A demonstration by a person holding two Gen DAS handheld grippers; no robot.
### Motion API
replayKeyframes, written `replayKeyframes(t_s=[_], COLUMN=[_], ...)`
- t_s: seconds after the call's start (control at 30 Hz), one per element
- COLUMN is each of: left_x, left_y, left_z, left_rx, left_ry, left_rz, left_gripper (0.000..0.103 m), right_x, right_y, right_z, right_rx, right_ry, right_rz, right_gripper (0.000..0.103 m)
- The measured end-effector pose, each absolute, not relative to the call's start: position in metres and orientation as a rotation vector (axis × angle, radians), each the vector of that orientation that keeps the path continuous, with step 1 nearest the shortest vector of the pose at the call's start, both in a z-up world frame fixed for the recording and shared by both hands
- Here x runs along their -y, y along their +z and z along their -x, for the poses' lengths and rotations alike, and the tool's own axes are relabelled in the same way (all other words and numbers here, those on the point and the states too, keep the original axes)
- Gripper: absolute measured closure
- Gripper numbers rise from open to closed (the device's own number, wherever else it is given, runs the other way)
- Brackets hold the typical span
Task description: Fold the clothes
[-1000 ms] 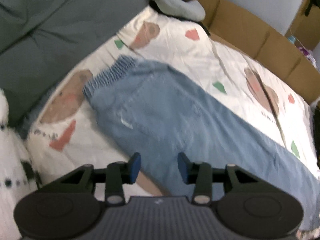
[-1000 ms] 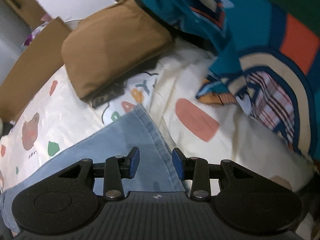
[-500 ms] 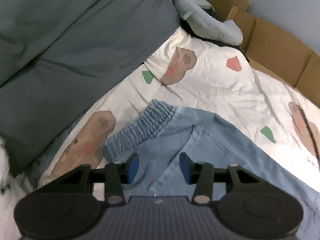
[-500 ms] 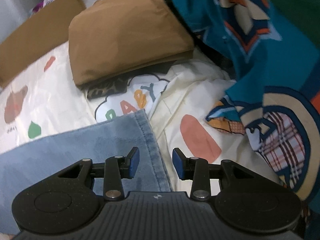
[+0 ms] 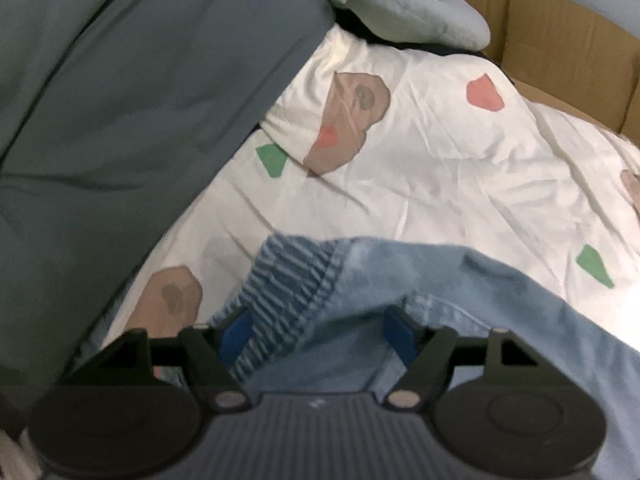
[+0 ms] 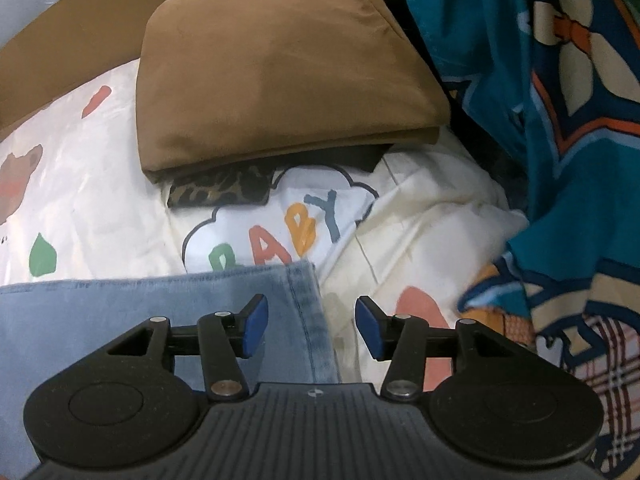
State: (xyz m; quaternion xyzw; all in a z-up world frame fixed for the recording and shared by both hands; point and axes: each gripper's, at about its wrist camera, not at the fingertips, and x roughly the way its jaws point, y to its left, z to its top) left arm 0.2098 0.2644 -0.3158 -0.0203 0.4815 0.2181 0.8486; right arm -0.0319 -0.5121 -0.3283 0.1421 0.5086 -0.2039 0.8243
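Note:
Light blue jeans [image 5: 460,280] lie spread on a white patterned bedsheet [image 5: 440,152]. Their gathered elastic waistband [image 5: 288,276] bulges up between the blue pads of my left gripper [image 5: 318,334], which stands open around it. In the right wrist view the hem of a jeans leg [image 6: 308,320] runs between the pads of my right gripper [image 6: 310,332], also open, low over the cloth. The stretch of jeans between waistband and hem is out of both views.
A dark grey-green duvet [image 5: 120,100] borders the sheet on the left, with a grey plush shape [image 5: 400,4] and cardboard [image 5: 560,48] behind. A folded brown garment [image 6: 280,68] lies ahead of the right gripper, a teal patterned blanket [image 6: 560,120] to its right.
Both grippers have closed in on the jeans. The left moved onto the waistband, which now sits between wider-spread pads. The right slid to the leg hem.

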Motion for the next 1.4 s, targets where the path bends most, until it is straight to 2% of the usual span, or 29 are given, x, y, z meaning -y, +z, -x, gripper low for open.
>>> replayKeyframes(t_s=[0.27,0.43,0.57,0.63,0.73,1.1,1.17,1.27,1.3,1.4], left_x=[-0.270,-0.272,-0.272,-0.273,-0.274,-0.285,-0.287,-0.292,-0.293,-0.292], left_y=[-0.331,-0.341,-0.343,-0.341,-0.342,-0.360,-0.362,-0.362,-0.360,-0.352], left_z=[-0.235,-0.248,-0.252,-0.252,-0.258,-0.285,-0.289,-0.293,-0.293,-0.292], left_rx=[-1.010,-1.030,-1.035,-1.023,-1.041,-1.089,-1.098,-1.121,-1.128,-1.133], left_ry=[0.479,0.495,0.496,0.529,0.523,0.529,0.534,0.546,0.545,0.526], left_rz=[-0.008,-0.038,-0.057,-0.062,-0.094,-0.081,-0.083,-0.111,-0.114,-0.126], left_gripper=[0.030,0.045,0.048,0.068,0.072,0.069,0.063,0.045,0.042,0.043], right_x=[0.511,0.513,0.512,0.512,0.512,0.506,0.506,0.505,0.505,0.504], right_y=[-0.339,-0.348,-0.348,-0.347,-0.345,-0.351,-0.355,-0.364,-0.366,-0.368], right_z=[0.011,0.009,0.009,0.009,0.008,0.002,0.000,-0.004,-0.005,-0.007], right_rx=[-1.063,-1.076,-1.075,-1.073,-1.069,-1.079,-1.088,-1.107,-1.111,-1.110], right_ry=[-0.450,-0.472,-0.474,-0.474,-0.474,-0.459,-0.457,-0.456,-0.454,-0.447], right_rz=[-0.258,-0.264,-0.261,-0.258,-0.260,-0.249,-0.246,-0.243,-0.242,-0.239], right_gripper=[0.048,0.048,0.048,0.048,0.048,0.047,0.048,0.047,0.048,0.048])
